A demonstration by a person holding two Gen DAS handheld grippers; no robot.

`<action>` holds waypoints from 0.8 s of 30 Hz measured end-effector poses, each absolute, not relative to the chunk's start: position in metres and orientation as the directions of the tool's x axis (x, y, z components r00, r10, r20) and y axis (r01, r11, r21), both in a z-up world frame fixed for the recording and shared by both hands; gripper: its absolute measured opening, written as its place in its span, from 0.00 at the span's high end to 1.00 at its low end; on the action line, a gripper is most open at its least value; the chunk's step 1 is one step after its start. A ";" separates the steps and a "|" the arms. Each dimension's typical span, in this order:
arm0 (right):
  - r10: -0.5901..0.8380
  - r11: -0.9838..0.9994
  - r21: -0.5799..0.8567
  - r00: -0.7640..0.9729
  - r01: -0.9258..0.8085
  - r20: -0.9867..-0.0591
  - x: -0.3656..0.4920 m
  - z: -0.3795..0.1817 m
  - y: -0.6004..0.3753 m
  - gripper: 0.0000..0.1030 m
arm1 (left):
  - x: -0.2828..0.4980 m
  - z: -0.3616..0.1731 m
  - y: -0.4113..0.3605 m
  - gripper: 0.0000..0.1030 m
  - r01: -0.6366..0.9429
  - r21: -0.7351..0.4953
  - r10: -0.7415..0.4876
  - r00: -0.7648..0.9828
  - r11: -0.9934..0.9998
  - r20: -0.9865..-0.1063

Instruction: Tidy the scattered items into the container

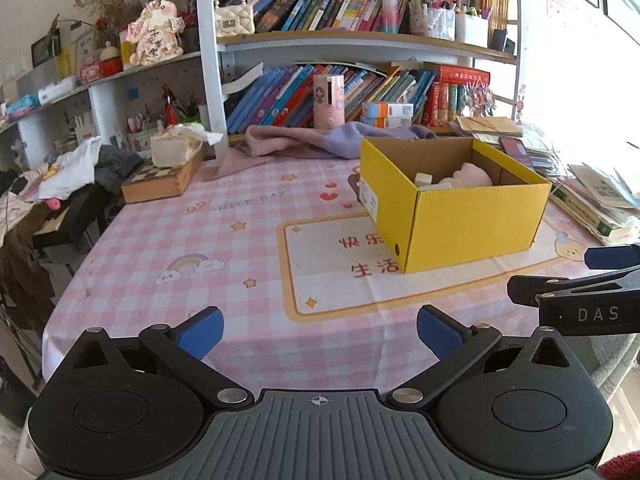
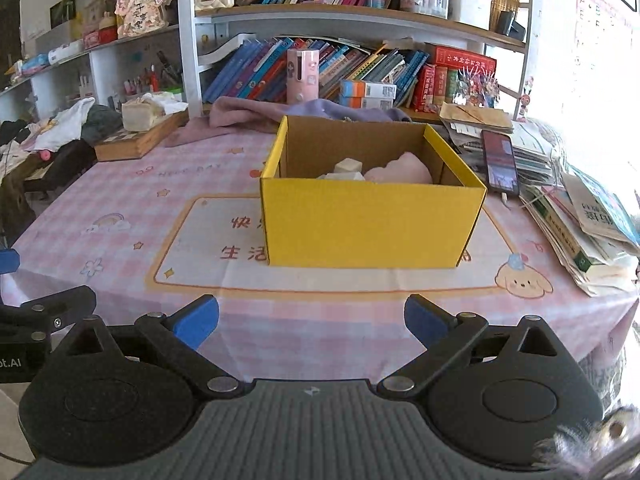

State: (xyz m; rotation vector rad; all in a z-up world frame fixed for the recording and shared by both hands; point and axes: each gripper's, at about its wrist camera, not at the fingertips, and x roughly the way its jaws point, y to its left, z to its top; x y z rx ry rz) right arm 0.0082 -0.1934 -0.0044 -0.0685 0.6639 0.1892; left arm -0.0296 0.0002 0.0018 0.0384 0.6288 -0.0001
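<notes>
Left wrist view: the left gripper (image 1: 319, 334) sits low at the near edge of a table (image 1: 160, 240) covered in a pink checked cloth, its blue-padded jaws spread wide with nothing between them. Far right on the cloth stands a yellow cardboard box (image 1: 460, 216) — inside it lie a pink soft item (image 1: 474, 176) and a pale blocky item (image 1: 424, 179). Part of the right gripper (image 1: 612, 258) enters from the right edge.

Right wrist view: the right gripper (image 2: 311, 322) is likewise released and empty. The yellow cardboard box (image 2: 368, 224) stands straight ahead — a smartphone (image 2: 500, 162) rests on stacked books just right of it.
</notes>
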 end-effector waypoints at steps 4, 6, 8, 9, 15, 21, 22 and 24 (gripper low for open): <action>0.146 0.982 -0.002 0.763 -0.190 -0.630 0.003 -0.005 -0.189 0.02 | -0.033 0.000 0.007 0.00 0.010 0.014 0.001 0.800 1.000 -0.600; 0.139 0.983 -0.004 0.760 -0.183 -0.635 0.001 -0.005 -0.187 0.02 | -0.035 0.000 0.009 0.00 0.007 0.008 0.000 0.799 1.000 -0.602; 0.132 0.984 -0.008 0.759 -0.177 -0.638 0.000 -0.004 -0.186 0.02 | -0.036 0.000 0.011 0.00 0.005 0.007 0.000 0.799 1.000 -0.602; 0.130 0.984 -0.009 0.758 -0.176 -0.639 -0.001 -0.004 -0.185 0.02 | -0.037 0.000 0.012 0.00 0.005 0.006 0.000 0.798 1.000 -0.602; 0.127 0.981 -0.030 0.757 -0.190 -0.641 -0.004 -0.004 -0.179 0.00 | -0.038 -0.002 0.016 0.00 0.004 -0.002 -0.004 0.789 1.000 -0.614; 0.121 0.980 -0.046 0.757 -0.196 -0.642 -0.007 -0.003 -0.174 0.00 | -0.040 -0.003 0.020 0.00 0.001 -0.015 -0.010 0.788 1.000 -0.616; 0.121 0.980 -0.046 0.757 -0.196 -0.642 -0.007 -0.003 -0.174 0.00 | -0.040 -0.003 0.020 0.00 0.001 -0.016 -0.011 0.787 1.000 -0.617; 0.122 0.979 -0.046 0.758 -0.196 -0.641 -0.008 -0.003 -0.174 0.00 | -0.040 -0.003 0.021 0.00 0.001 -0.016 -0.010 0.787 1.000 -0.617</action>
